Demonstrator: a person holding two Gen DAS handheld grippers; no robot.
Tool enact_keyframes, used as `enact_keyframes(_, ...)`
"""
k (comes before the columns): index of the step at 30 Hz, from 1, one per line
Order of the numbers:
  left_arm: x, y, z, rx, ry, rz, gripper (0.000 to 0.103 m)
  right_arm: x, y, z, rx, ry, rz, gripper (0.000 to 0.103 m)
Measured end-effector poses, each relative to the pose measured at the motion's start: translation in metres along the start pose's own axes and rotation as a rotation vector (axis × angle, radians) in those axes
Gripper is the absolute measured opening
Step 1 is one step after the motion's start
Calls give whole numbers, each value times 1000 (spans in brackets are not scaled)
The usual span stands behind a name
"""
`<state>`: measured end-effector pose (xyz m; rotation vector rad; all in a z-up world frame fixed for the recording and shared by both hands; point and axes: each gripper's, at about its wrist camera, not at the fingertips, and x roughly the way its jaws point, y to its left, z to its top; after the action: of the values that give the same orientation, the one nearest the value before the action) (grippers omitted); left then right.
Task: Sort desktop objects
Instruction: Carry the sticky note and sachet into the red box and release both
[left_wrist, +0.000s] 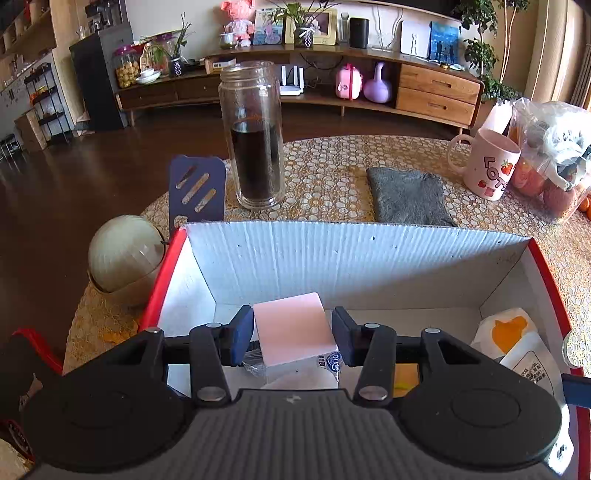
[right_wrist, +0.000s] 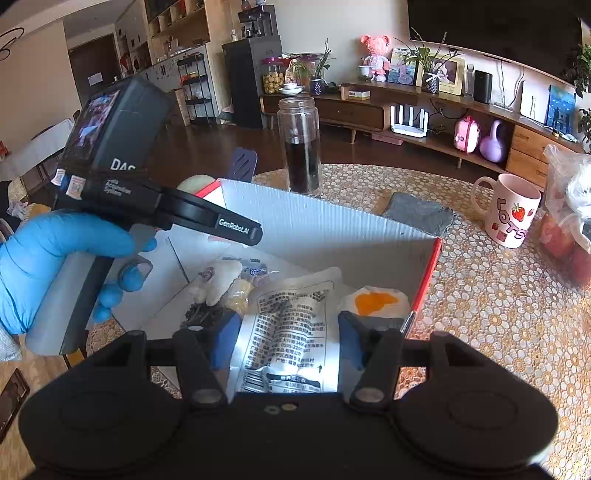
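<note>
A pink block (left_wrist: 293, 328) and a printed white packet (right_wrist: 291, 332) hang over the red-edged box (left_wrist: 354, 258).

A box (left_wrist: 280, 254) is set at the table's (left_wrist: 325, 173) near edge; behind it a jar (left_wrist: 253, 136) and cloth (left_wrist: 406, 195) are placed — a mug (left_wrist: 487, 162) toward the right edge.

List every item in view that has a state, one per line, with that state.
left gripper: shut on the pink block
pink block: held over the box
right gripper: shut on the printed packet
printed packet: held, crumpled
box: open, partly filled
glass jar: upright, lidless, dark contents in lower half
pink mug: upright
grey cloth: folded flat
</note>
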<state>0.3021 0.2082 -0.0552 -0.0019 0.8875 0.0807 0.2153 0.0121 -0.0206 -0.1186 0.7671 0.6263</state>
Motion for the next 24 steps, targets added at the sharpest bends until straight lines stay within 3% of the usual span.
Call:
enact_keyframes(16,18,-17,-7,23,128,30,47,7,-1,-13,-22,55,1,59)
enact_keyframes(24,5,-21,-12,0,74,56,71,1,2,-13,-66,39,-10,68)
